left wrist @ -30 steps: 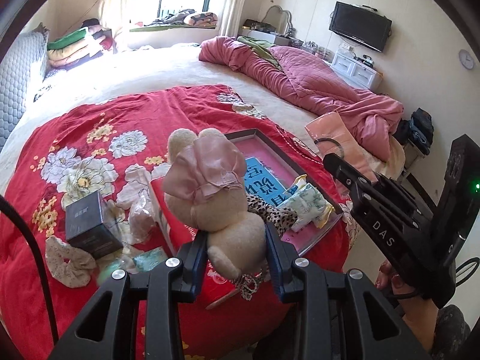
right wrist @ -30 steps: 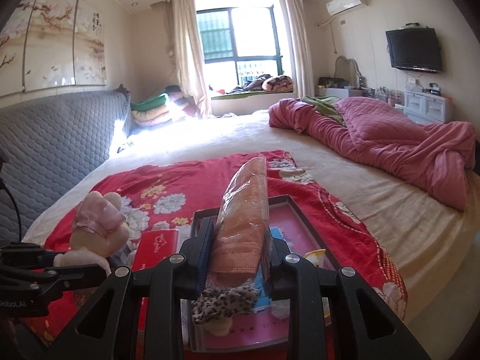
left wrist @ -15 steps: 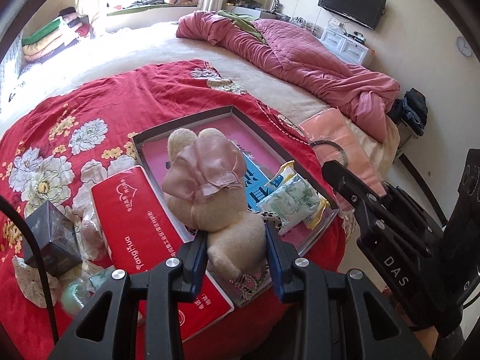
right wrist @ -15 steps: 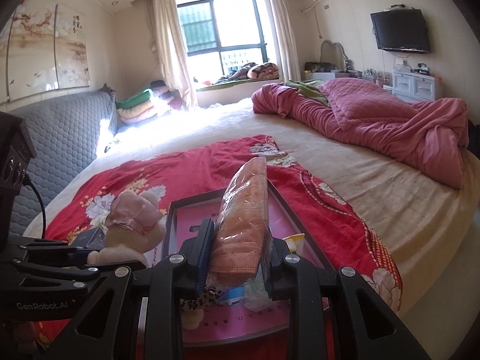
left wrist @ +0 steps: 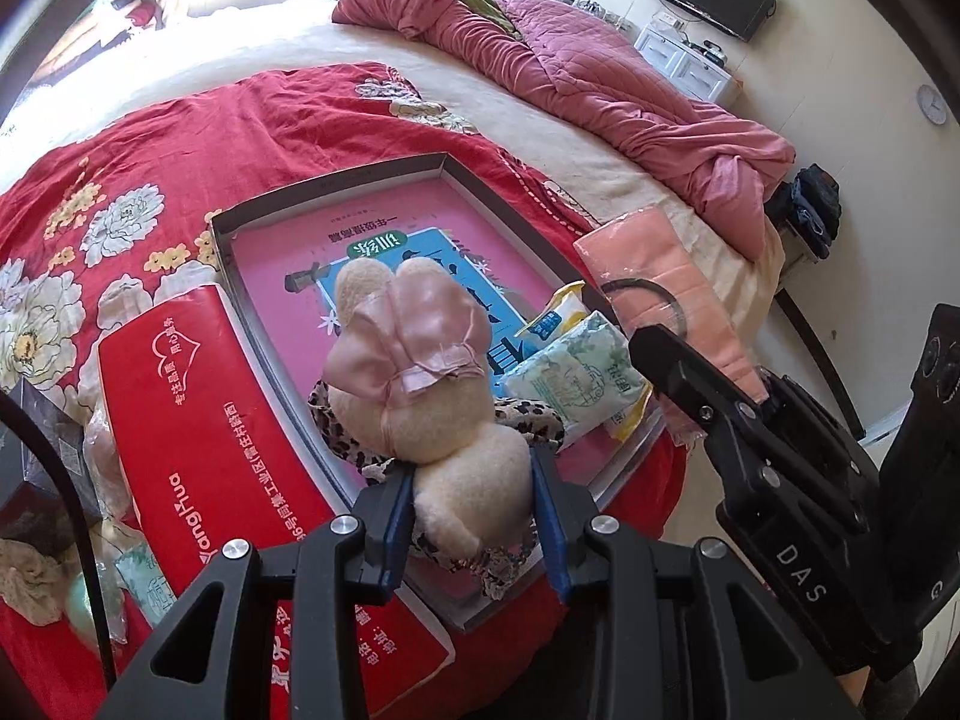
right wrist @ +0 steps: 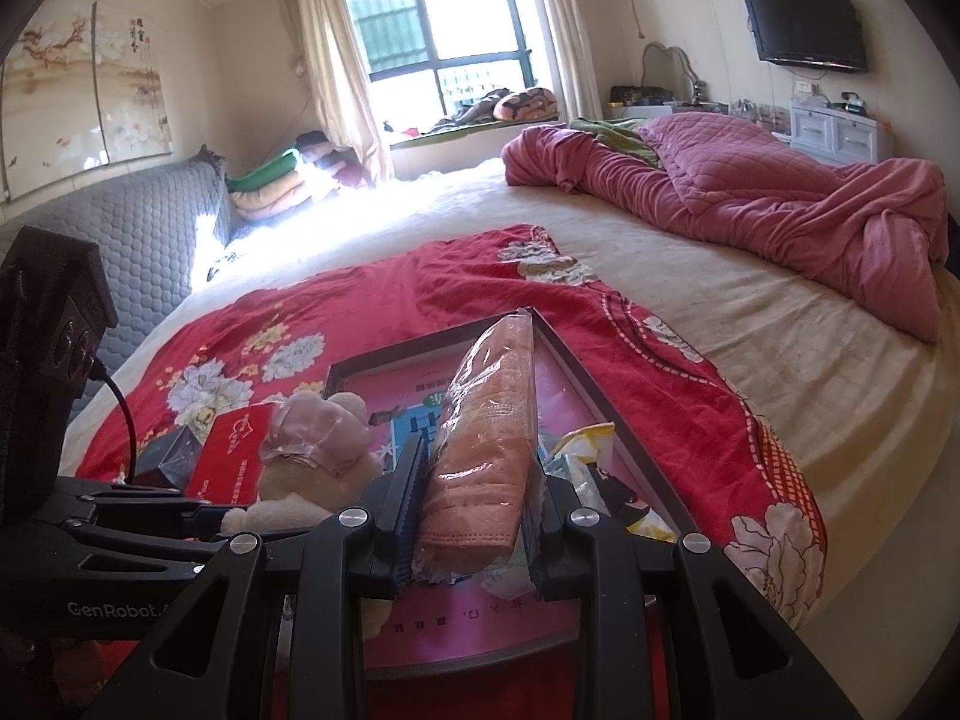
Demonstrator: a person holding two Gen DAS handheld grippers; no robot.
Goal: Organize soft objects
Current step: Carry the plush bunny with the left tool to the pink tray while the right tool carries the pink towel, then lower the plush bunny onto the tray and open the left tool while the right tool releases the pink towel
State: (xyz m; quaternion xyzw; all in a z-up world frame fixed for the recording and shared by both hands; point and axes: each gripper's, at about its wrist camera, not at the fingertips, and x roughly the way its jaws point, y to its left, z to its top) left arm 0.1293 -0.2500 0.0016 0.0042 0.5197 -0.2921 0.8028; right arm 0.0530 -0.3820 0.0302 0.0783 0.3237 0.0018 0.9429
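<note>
Plush rabbit (left wrist: 432, 402): cream body with a pink satin bow, held upright over the near end of the shallow box (left wrist: 336, 192), just above a leopard-print cloth (left wrist: 336, 426) lying there.
Left gripper (left wrist: 474, 504): jaws clenched on the rabbit's lower body; the blue pads sink into the plush on both sides.
Right gripper (right wrist: 474, 516): jaws clamped on a plastic-wrapped peach towel (right wrist: 486, 450), which stands on edge over the box's near right part.
Box: pink-lined, sits on the red floral blanket (left wrist: 180, 138) toward the bed's near edge; it already holds a blue booklet (left wrist: 420, 264), a green-and-white tissue pack (left wrist: 576, 372) by its right wall, and the leopard cloth.
Left of the box: a red carton (left wrist: 198, 420) lies just beside its left wall; a dark small box (left wrist: 36, 450) and crumpled wrappers sit further toward the blanket's left edge.
Step, as I judge it: both soft items are being brought down into the box.
Risk, crowding: the near end is nearly full, so the rabbit may land on the cloth and roll over the low near wall once let go.
Risk, collision: the two grippers are near each other, so lowering together could knock the towel against the rabbit.
Risk, wrapper: the slick plastic could slide out from the pads and drop outside the right wall.
</note>
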